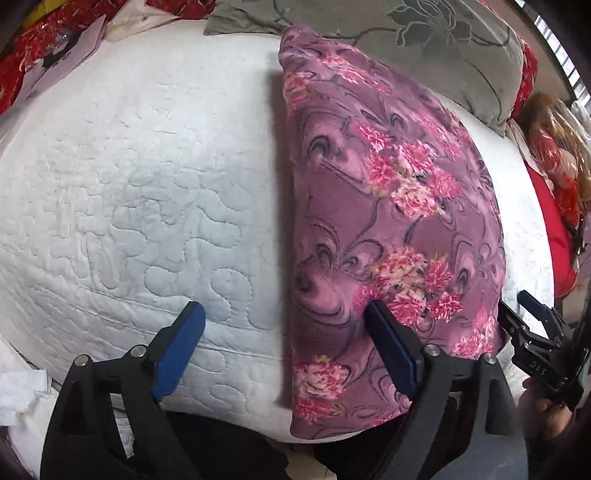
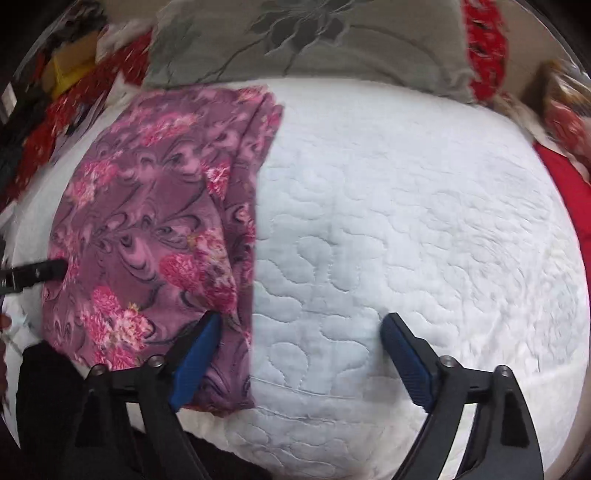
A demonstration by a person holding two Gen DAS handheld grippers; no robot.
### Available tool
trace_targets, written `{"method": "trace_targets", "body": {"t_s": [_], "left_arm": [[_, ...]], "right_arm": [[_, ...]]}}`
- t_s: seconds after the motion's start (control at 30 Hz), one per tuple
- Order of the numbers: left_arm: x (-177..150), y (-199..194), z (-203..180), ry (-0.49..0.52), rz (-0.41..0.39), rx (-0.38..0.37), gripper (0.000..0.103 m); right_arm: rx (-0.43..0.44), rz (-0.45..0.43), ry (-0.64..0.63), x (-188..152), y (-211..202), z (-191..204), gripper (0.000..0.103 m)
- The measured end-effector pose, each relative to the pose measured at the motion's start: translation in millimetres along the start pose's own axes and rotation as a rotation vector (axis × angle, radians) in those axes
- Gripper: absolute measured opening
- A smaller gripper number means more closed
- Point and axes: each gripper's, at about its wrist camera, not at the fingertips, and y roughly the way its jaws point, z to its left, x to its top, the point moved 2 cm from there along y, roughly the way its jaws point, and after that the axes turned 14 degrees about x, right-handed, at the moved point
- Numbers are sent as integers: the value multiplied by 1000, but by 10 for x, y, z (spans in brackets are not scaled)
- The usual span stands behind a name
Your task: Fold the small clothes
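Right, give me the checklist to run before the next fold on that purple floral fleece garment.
1. Left gripper open: ok, jaws wide, nothing pinched.
2. Right gripper open: ok, jaws wide, nothing pinched.
3. Purple floral fleece garment lying as a long folded strip on the white quilted bed cover: ok.
4. Each gripper straddling a long edge of the garment near its close end, one finger over fleece, one over quilt: ok.
5. Fingertips touching the fabric: cannot tell.
6. Far end of the garment clear of the grey floral pillow: not ok, it reaches the pillow's edge.
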Motion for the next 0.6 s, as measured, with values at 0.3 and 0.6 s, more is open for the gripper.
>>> {"method": "trace_targets", "body": {"t_s": [0.3, 0.6], "left_arm": [[-120, 29, 55, 6, 40, -13, 103], [-148, 31, 95, -18, 51, -32, 103]], "right_arm": [[-32, -5, 131, -81, -11, -146, 102], [10, -28, 262, -120, -49, -193, 103]]}}
